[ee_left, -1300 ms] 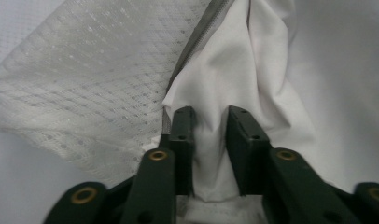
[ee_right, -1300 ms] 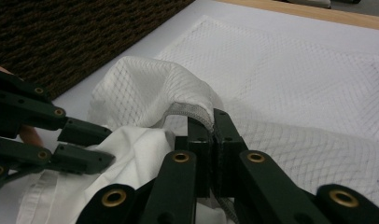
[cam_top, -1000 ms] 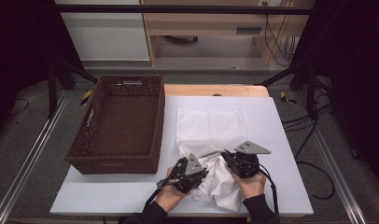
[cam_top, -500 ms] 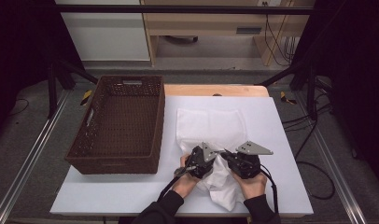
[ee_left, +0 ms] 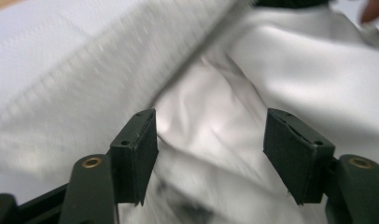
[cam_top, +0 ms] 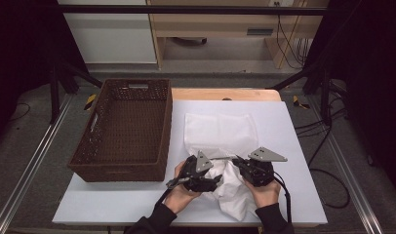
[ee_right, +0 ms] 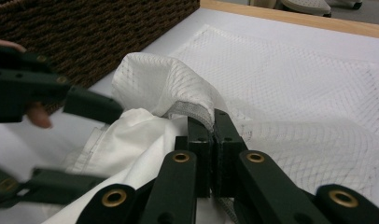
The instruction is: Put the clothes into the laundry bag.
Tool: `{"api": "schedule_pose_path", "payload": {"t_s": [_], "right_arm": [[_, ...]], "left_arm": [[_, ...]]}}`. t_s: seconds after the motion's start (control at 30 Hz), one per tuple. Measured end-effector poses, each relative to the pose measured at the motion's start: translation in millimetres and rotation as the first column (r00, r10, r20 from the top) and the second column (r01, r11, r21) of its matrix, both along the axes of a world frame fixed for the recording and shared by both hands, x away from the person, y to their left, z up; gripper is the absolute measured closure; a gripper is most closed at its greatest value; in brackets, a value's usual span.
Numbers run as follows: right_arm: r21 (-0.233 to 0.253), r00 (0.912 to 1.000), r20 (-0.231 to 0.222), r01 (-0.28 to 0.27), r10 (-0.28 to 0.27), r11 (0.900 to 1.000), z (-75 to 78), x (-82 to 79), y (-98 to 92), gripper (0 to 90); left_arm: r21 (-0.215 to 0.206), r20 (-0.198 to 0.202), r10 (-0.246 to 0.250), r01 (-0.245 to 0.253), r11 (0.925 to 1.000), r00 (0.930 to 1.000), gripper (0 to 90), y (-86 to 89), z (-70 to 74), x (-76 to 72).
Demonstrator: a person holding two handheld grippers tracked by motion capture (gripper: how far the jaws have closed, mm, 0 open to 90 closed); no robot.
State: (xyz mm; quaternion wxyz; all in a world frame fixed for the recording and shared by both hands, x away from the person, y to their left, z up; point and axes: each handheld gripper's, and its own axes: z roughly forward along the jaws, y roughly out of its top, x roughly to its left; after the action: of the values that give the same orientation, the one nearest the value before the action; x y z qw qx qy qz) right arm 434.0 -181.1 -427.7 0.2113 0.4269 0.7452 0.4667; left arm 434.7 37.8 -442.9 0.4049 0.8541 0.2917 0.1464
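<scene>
Right gripper view puts my right gripper (ee_right: 211, 140) closest: its jaws are pressed together on the hemmed rim of the mesh laundry bag (ee_right: 290, 93), pinching that banded edge so the mouth stands up as a small arch. Under it lies the white garment (ee_right: 131, 140), bunched at the near edge of the table (cam_top: 293, 126), partly under the bag's mouth.

My left gripper (ee_left: 211, 154) stands wide apart in the left gripper view, nothing between its pads, hovering just over a fold of the garment. From the high view both grippers sit side by side over the crumpled cloth, left gripper (cam_top: 198, 173) and right gripper (cam_top: 249, 168), with the bag's flat body stretching away from me across the table. Farther off to the left is the wicker basket (cam_top: 123, 131).

I judge both pieces light and entirely limp. The garment looks smooth and a bit slippery, so a shallow pinch on one layer may slide out; I would bite deep into a thick gathered fold. The mesh is soft but its rim is firmer, being stitched and doubled, which makes it the best hold for keeping the mouth open. Neither is fragile, though the net could snag on a jaw corner if dragged.
</scene>
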Motion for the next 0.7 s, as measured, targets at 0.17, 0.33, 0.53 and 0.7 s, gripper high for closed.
{"api": "schedule_pose_path", "payload": {"t_s": [0.17, 0.33, 0.53, 0.7], "right_arm": [[-0.005, 1.0, -0.001, -0.001, 0.001, 1.0, -0.8, 0.7, 0.8, 88.0], [-0.005, 0.9999, -0.01, -0.002, 0.002, 1.0, -2.0, 1.1, 2.4, 88.0], [-0.011, 1.0, -0.009, -0.005, 0.005, 1.0, -2.9, 1.9, 1.8, 88.0], [-0.005, 0.9999, -0.014, -0.002, 0.002, 1.0, -2.8, 1.4, 2.5, 88.1]], "left_arm": [[0.043, -0.049, 0.008, -0.006, 0.999, 0.9987, 32.0, 3.5, -23.5, -5.0], [0.014, -0.075, -0.008, 0.009, 0.9999, 0.9972, 54.1, -1.0, -32.2, -2.2], [0.027, -0.048, -0.03, 0.031, 0.9992, 0.9984, 78.4, -5.5, -27.2, -7.6], [-0.027, 0.022, -0.087, 0.087, 0.9958, 0.996, 79.2, -15.9, -5.2, -19.5]]}}
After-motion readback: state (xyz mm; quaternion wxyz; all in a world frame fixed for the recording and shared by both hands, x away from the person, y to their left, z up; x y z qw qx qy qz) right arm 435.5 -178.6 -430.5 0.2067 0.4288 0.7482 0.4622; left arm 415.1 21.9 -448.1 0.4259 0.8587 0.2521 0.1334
